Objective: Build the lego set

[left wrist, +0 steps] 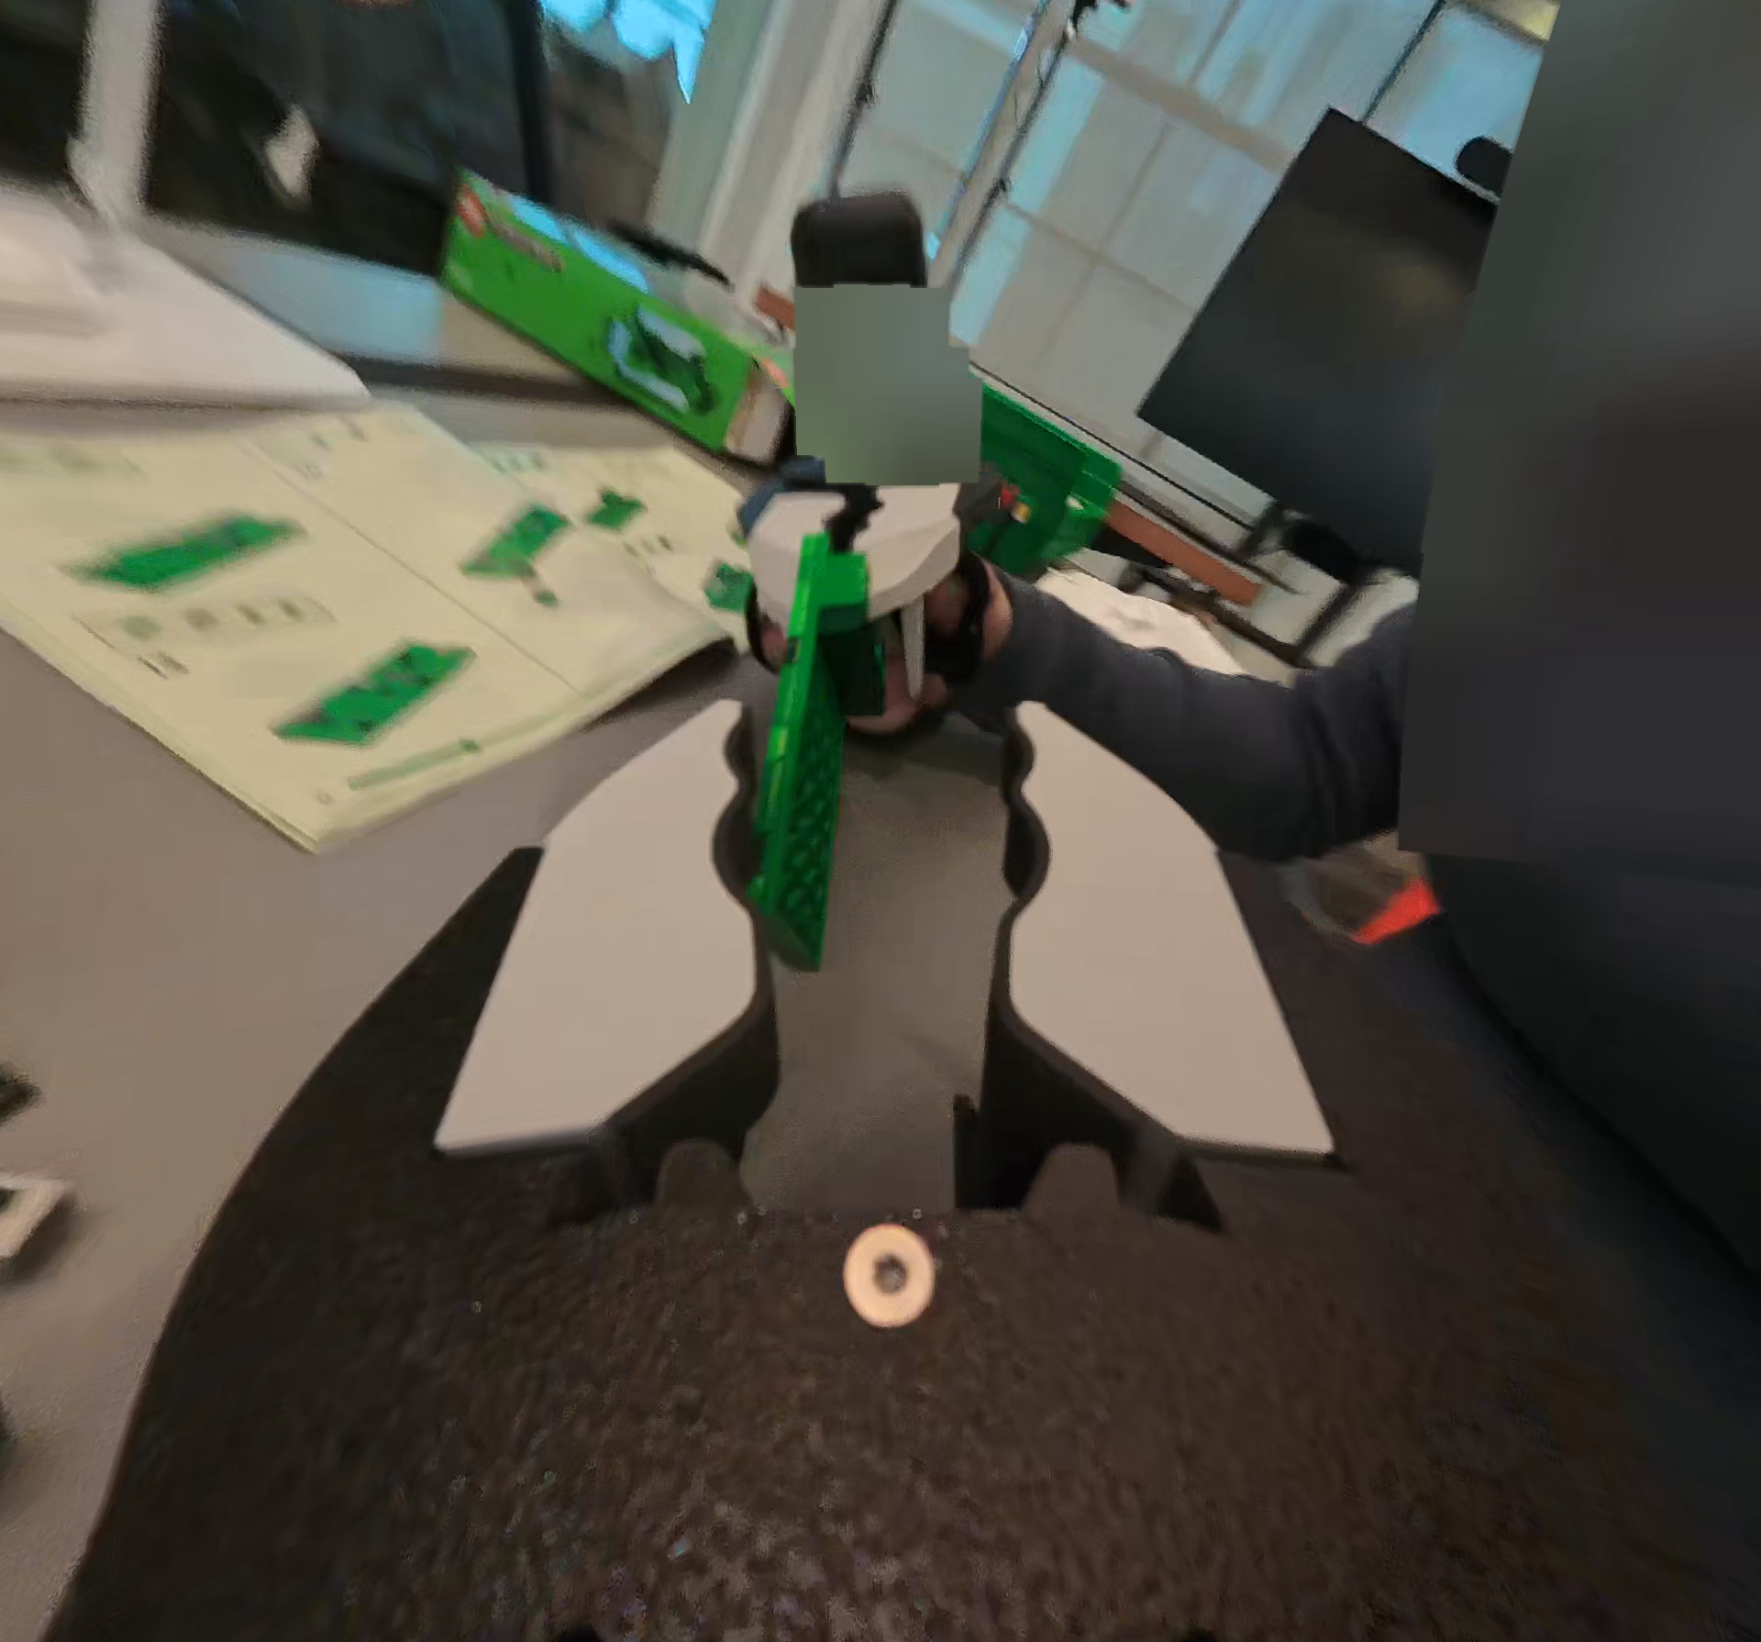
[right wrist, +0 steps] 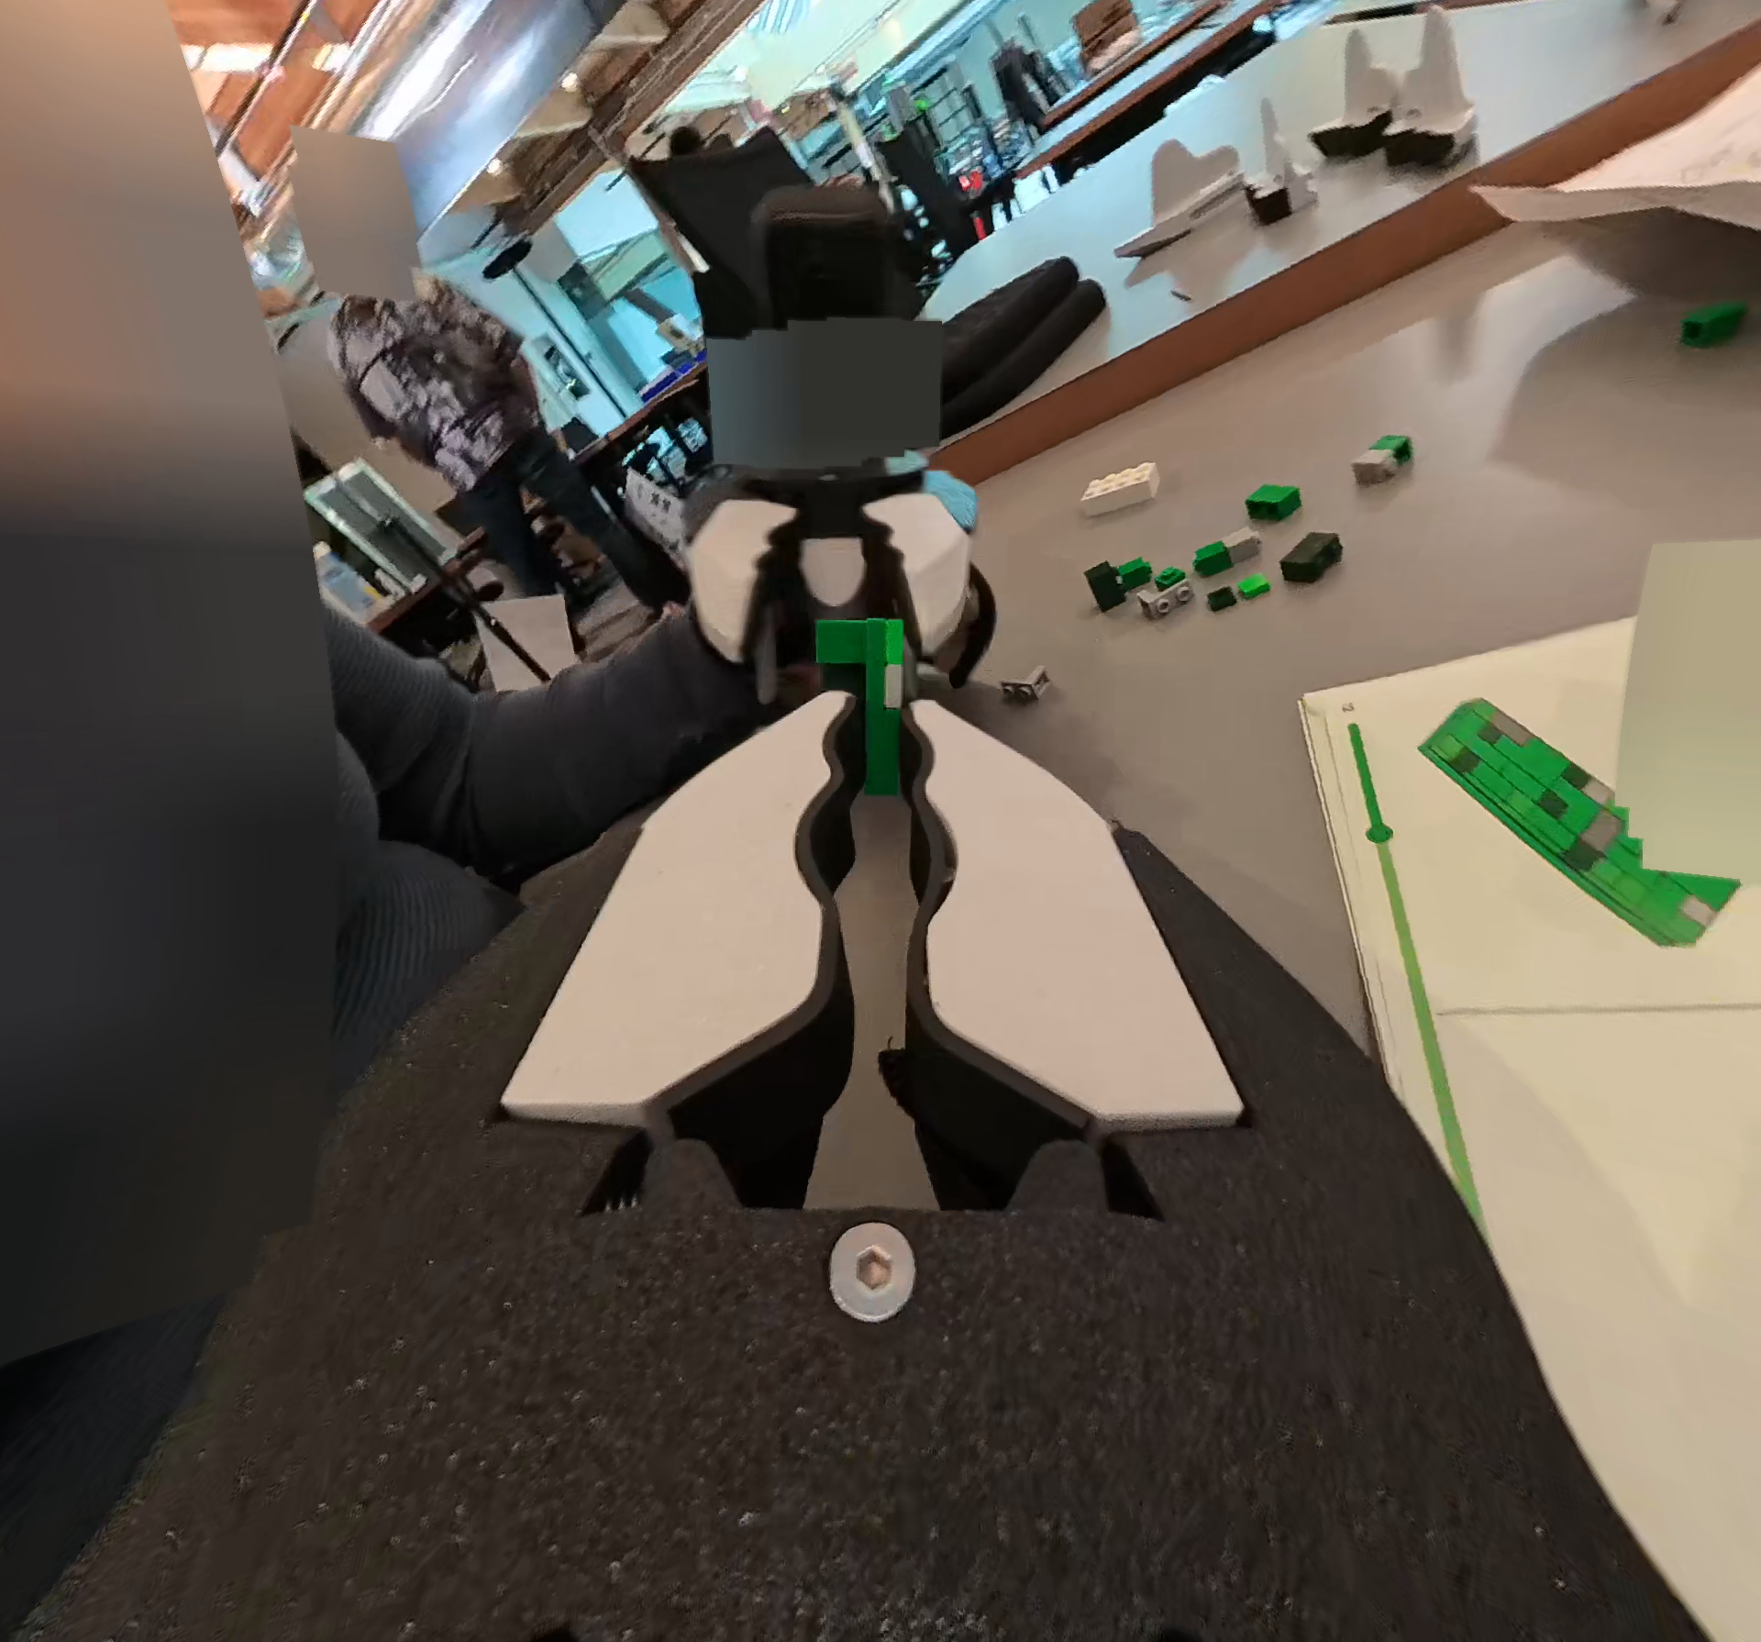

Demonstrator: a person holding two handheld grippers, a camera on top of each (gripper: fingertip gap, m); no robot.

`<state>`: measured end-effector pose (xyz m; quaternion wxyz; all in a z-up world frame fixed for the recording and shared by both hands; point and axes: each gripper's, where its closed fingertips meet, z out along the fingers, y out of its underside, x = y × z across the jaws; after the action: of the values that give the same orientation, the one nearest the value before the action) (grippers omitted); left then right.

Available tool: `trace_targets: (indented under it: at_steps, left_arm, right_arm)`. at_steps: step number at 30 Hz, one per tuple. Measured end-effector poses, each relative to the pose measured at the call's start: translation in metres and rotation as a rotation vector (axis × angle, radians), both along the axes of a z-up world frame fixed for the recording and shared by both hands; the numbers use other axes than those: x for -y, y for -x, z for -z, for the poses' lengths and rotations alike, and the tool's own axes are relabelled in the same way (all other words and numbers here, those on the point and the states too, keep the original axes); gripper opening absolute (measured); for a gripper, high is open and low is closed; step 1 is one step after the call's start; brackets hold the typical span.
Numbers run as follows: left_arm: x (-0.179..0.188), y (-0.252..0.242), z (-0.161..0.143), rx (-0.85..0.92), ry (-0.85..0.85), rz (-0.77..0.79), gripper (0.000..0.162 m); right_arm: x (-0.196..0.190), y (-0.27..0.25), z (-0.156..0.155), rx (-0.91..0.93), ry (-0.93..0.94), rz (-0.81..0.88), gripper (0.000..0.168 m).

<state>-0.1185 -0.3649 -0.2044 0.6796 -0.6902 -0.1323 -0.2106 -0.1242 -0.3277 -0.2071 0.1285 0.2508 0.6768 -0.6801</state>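
A: Plate (left wrist: 800,796), green, is seen edge-on inside the left claw (left wrist: 872,767); its long axis runs away from the camera, its near corner beside the left-hand finger. The left claw is spread wide and nothing is pinched by it; a broad gap is left on the plate's other side.

B: By what is the plate carried, then?

A: By the right claw (right wrist: 872,738), by which it is grasped at its far end; in the right wrist view the fingers are closed onto the thin green edge (right wrist: 881,729). The two claws are faced toward each other, with the plate between them and above the worktop (left wrist: 143,929).

B: What is asked of the next move?

A: Probably the left fingers are to be closed across the plate's flat faces, so the plate must be kept centred in the gap. Nothing is seen in the way there.

B: And farther off?

A: An open instruction booklet (left wrist: 314,605) is laid to the left, a green box (left wrist: 610,329) behind it. Loose bricks (right wrist: 1229,567), green, grey and one white, are scattered on the worktop well apart from both claws. Whether any brick is already fixed to the plate cannot be told for sure.
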Motion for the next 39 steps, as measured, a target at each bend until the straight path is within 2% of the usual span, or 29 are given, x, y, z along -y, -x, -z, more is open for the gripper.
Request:
trace_targets:
  at_steps: [2,4,6,8,10,14,20,23,25,27,30,32,36,39]
  left_arm:
    - [0.004,0.006,-0.007,-0.185,-0.016,-0.135,0.062]
    - [0.004,0.009,-0.002,-0.454,0.087,-0.252,0.067]
    - [0.0,0.008,0.008,-0.705,0.221,-0.302,0.073]
    - [-0.009,0.004,0.014,-0.836,0.288,-0.315,0.075]
    - [-0.016,0.002,0.016,-0.883,0.307,-0.334,0.069]
    - [-0.019,0.004,0.017,-0.948,0.326,-0.376,0.04]
    - [-0.018,0.002,0.016,-0.921,0.307,-0.365,0.036]
    - [-0.014,0.003,0.014,-0.859,0.282,-0.361,0.036]
    - [-0.008,0.008,0.022,-0.832,0.322,-0.345,0.036]
    - [-0.003,0.011,0.031,-0.818,0.361,-0.322,0.036]
    - [0.001,0.013,0.032,-0.769,0.359,-0.291,0.036]
    - [0.008,0.018,0.034,-0.751,0.376,-0.289,0.036]
    - [0.038,0.039,0.035,-0.731,0.44,-0.356,0.036]
    - [0.065,0.057,0.033,-0.669,0.45,-0.443,0.036]
  right_arm:
    - [-0.002,0.005,0.003,0.067,0.011,0.057,0.006]
    - [-0.002,0.005,0.0,0.143,0.056,0.085,0.006]
    - [-0.002,0.006,-0.001,0.236,0.126,0.112,0.006]
    - [0.0,0.004,-0.002,0.337,0.208,0.108,0.006]
    - [0.003,-0.001,0.001,0.412,0.247,0.087,0.006]
    - [0.008,-0.008,0.0,0.455,0.278,0.061,0.006]
    - [0.008,-0.009,0.001,0.446,0.278,0.057,0.008]
    - [0.004,-0.011,-0.011,0.299,0.288,0.062,0.016]
    - [-0.006,-0.01,-0.024,0.079,0.283,0.13,0.018]
    - [-0.021,-0.001,-0.032,-0.15,0.209,0.292,0.019]
    - [-0.044,0.013,-0.022,-0.432,-0.029,0.544,0.02]
    - [-0.052,0.016,-0.024,-0.501,-0.06,0.629,0.019]
    - [-0.048,0.018,-0.017,-0.486,-0.122,0.629,0.02]
    - [-0.041,0.021,-0.006,-0.474,-0.248,0.61,0.02]
